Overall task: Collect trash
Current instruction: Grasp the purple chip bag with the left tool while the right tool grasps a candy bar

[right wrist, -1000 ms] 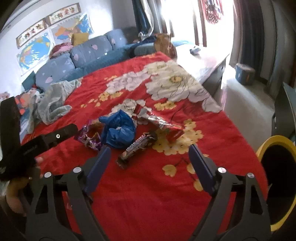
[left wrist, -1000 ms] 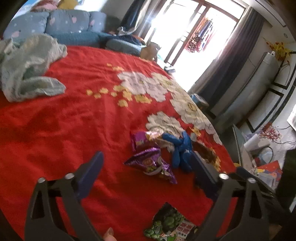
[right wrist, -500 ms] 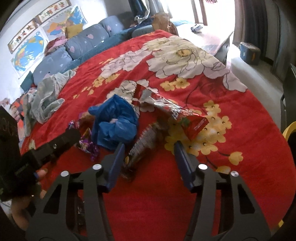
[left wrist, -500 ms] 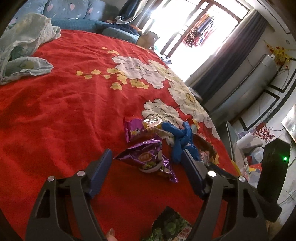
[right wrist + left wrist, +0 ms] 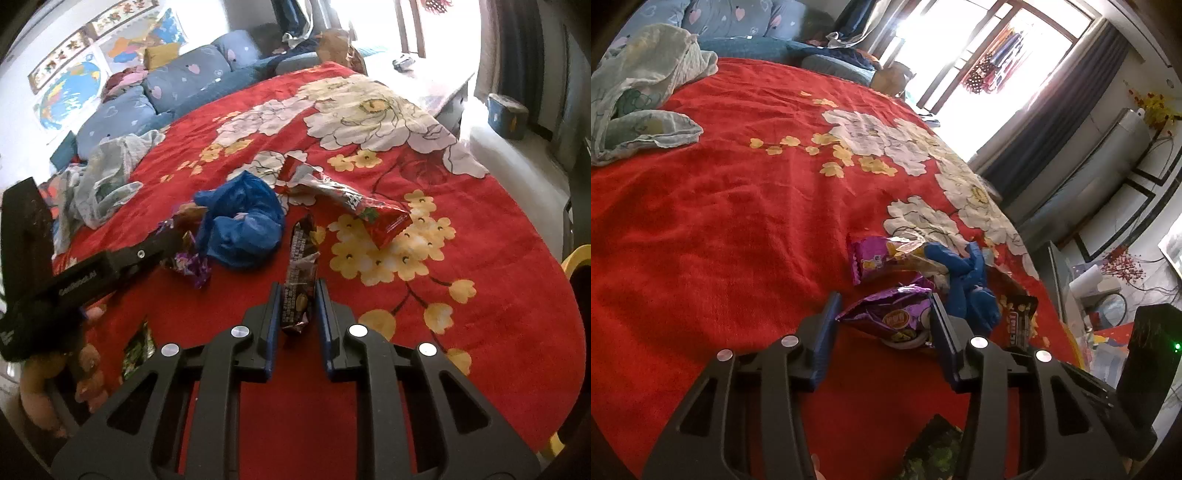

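Trash lies on a red flowered blanket (image 5: 701, 229). My left gripper (image 5: 884, 314) has its fingers around a crumpled purple snack bag (image 5: 892, 315), closing on it but with a gap at the left finger. A second purple wrapper (image 5: 875, 254) and a blue plastic bag (image 5: 971, 291) lie just beyond. My right gripper (image 5: 298, 299) is shut on the near end of a dark brown snack-bar wrapper (image 5: 301, 273). The blue bag (image 5: 240, 221) and a red foil wrapper (image 5: 354, 206) lie beyond it. The purple bag (image 5: 186, 260) shows by the left gripper's finger.
A green snack packet (image 5: 932, 454) lies at the near edge, also in the right wrist view (image 5: 138, 347). A grey-green cloth (image 5: 639, 96) lies at far left. A yellow-rimmed bin (image 5: 576, 258) stands off the bed's right. Blue pillows (image 5: 177, 85) line the far side.
Both grippers moved forward and down and narrowed. The left closed in around the purple snack bag. The right closed onto the brown bar wrapper.
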Demonstrator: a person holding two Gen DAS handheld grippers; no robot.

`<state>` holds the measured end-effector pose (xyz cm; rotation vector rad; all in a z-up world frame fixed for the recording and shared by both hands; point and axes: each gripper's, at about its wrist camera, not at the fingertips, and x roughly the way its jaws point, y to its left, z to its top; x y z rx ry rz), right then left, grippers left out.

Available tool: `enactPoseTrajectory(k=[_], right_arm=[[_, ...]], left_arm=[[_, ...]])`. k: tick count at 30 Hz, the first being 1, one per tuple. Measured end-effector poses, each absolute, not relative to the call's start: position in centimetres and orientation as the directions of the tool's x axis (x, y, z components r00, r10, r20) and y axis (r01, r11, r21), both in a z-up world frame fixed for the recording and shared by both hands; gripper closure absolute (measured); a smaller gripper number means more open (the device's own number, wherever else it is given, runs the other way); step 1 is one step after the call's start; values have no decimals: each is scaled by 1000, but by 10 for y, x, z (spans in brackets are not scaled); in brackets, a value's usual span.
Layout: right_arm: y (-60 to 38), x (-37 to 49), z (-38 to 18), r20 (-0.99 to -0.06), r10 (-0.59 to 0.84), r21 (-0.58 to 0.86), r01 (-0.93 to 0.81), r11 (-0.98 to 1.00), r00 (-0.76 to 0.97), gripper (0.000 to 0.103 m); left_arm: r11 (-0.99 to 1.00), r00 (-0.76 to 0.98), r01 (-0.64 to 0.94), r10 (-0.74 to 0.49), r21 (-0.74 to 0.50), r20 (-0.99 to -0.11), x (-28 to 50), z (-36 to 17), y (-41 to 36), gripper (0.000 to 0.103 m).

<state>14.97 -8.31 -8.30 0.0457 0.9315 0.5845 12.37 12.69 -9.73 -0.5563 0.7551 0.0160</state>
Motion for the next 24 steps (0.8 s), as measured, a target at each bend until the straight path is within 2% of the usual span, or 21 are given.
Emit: enactPoseTrajectory(k=[24], right_arm=[[-127, 139, -33, -657, 523, 277, -471, 837, 543, 92]], left_arm=[[881, 821, -36, -243, -472, -517, 99, -26, 86, 59]])
